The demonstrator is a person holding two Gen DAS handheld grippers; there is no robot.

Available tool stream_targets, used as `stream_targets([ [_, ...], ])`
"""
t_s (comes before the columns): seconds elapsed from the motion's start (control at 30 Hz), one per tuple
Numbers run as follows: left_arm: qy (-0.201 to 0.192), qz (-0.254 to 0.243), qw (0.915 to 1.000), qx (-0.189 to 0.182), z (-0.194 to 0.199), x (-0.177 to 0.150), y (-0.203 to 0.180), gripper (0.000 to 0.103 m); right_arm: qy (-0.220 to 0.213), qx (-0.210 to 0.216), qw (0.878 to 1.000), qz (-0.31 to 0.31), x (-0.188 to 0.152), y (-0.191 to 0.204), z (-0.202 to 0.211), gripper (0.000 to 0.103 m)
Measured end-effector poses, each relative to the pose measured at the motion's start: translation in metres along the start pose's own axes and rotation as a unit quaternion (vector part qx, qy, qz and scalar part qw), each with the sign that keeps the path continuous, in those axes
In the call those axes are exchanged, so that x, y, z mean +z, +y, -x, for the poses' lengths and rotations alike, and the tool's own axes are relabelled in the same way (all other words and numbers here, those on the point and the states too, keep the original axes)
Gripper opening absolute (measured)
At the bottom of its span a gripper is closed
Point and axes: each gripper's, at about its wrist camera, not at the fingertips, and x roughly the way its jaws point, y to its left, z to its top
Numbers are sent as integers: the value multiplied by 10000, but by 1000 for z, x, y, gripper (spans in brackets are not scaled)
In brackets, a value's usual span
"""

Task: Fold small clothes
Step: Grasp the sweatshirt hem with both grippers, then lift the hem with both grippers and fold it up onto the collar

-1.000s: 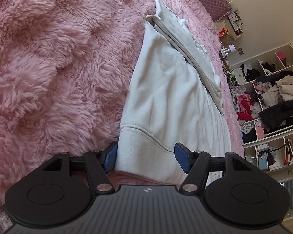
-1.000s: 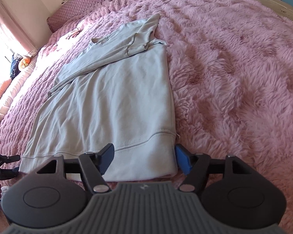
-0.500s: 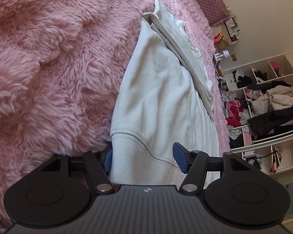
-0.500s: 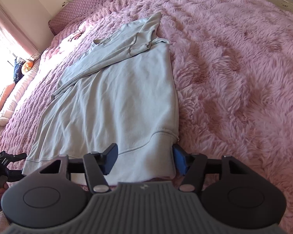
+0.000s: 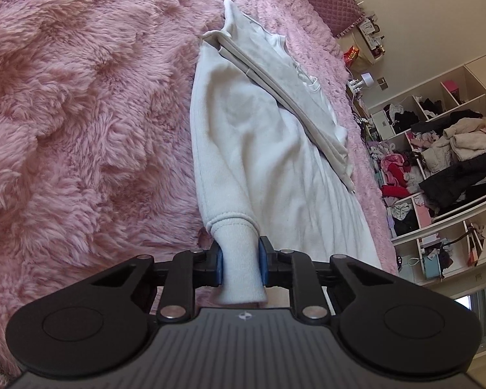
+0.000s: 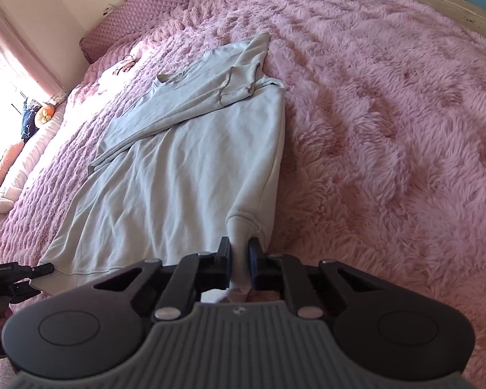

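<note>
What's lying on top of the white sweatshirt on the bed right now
A sleeve is folded diagonally across the sweatshirt chest. Underneath the sweatshirt, only the pink fluffy blanket shows around its edges; anything beneath the fabric is covered.

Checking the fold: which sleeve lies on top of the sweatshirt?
The long sleeve running diagonally across the sweatshirt overlies its body; the other is folded short near the shoulder.

That pink bed cover (image 5: pixel 81 113) is super shaggy, long fluffy pile. The pale sweatshirt (image 5: pixel 243 149) looks like soft matt cotton knit with a ribbed hem. The headboard (image 6: pixel 165 3) is quilted fabric. Gripper bodies are matt black plastic with shiny metal pins.
</note>
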Motion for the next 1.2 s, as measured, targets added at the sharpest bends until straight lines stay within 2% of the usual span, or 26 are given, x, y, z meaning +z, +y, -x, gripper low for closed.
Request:
stream_targets([
  [0.2,-102,5,9998,-159,7,3,-7,21,-78,139,9999,50,4,11,2,4],
  [0.27,-150,82,9994,-289,9,4,-6,19,-145,184,9997,-21,5,12,4,4],
  [0.33,-234,186,9983,-492,14,8,-4,12,-237,290,9991,-193,7,9,7,3],
  [0.43,-354,173,9976,-564,18,20,-7,11,-367,433,9974,-436,12,5,10,3],
  [0.6,-465,-196,9975,-501,14,45,-21,5,-653,667,9920,-851,35,0,9,3],
  [0.7,-457,-140,9960,-754,7,65,-25,5,-801,816,9875,-1085,55,1,3,3],
  [0.97,-824,96,9858,-1461,-8,147,-36,5,-1453,1111,9679,-1724,135,1,-26,3],
  [1.07,-906,149,9847,-1481,-23,191,-38,5,-1838,1051,9630,-1666,176,5,-42,2],
  [1.2,-988,246,9839,-1469,-51,245,-33,5,-2010,1004,9601,-1667,235,10,-82,2],
])
